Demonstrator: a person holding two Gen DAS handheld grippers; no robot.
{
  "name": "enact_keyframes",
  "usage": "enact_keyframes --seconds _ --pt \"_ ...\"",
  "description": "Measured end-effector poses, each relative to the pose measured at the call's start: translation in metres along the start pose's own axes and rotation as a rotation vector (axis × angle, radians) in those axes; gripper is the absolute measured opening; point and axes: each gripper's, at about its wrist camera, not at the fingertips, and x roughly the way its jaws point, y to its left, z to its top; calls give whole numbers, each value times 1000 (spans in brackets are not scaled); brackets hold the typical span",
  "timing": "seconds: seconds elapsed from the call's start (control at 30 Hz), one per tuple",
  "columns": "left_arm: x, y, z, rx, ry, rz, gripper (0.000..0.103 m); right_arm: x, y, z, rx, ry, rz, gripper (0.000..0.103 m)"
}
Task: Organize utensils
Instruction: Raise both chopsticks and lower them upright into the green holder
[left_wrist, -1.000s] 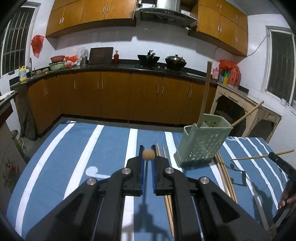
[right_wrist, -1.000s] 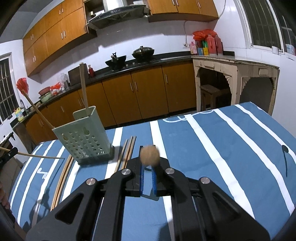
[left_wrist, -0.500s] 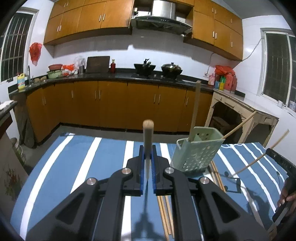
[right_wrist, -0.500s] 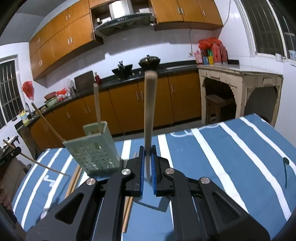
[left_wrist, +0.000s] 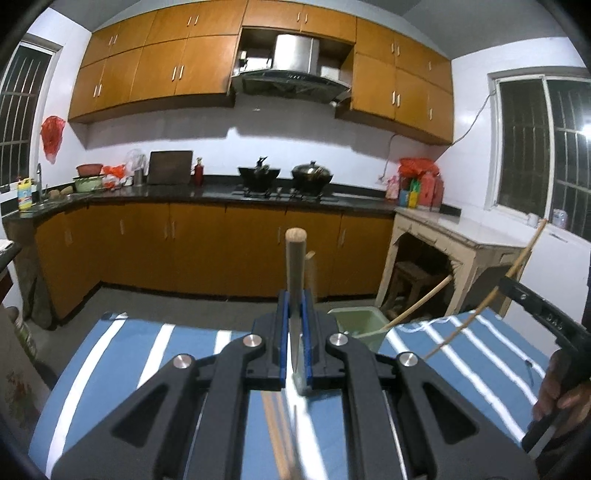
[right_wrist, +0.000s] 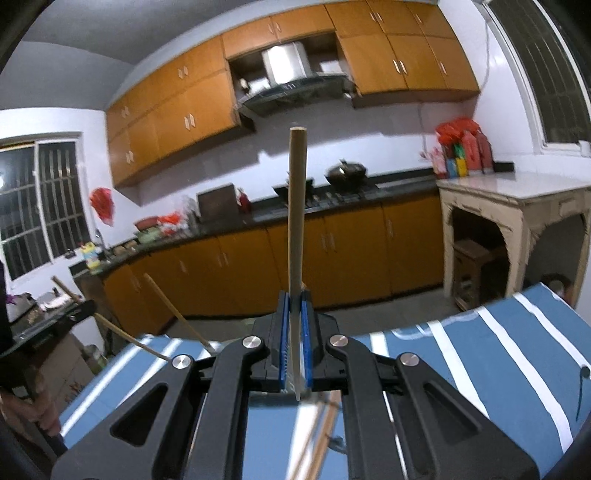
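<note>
1. Black, with blue pads, the left gripper (left_wrist: 295, 314) is clenched on a wooden chopstick (left_wrist: 295, 280) that stands upright between its fingers, its rounded top well above the pads and its lower end poking out below them.
2. Black likewise, the right gripper (right_wrist: 294, 317) clamps a second chopstick (right_wrist: 297, 221), also upright, reaching far above the fingers.
3. Under both grippers lies a blue tablecloth with white stripes (left_wrist: 125, 354); loose chopsticks on the cloth (right_wrist: 321, 435) show blurred beneath the right gripper.
4. Just beyond the left gripper's right finger stands the pale green utensil holder (left_wrist: 360, 325), partly hidden by the gripper. A wooden stick (left_wrist: 421, 301) leans out of it to the right.
5. At the right edge of the left view, the person's right hand (left_wrist: 557, 391) grips the other tool's black handle, with its thin chopstick (left_wrist: 491, 295) slanting up.
6. Further back runs a kitchen counter with orange-brown cabinets (left_wrist: 192, 247), two dark pots (left_wrist: 288, 173) on the hob, a range hood (left_wrist: 291, 79) above, and a pale side table (right_wrist: 517, 199) to the right.
</note>
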Motion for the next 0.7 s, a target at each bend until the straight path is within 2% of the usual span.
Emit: enact_keyframes --seconds 0.2,0.47,0.7 --pt "4 -26 21 4 -44 -38 8 12 15 16 -35 -61 24 7" --pt "30 -41 41 5 -108 -15 8 39 27 24 -48 -112 26 7" --pt "53 -39 50 -47 -136 -6 8 66 27 12 -46 -63 12 7"
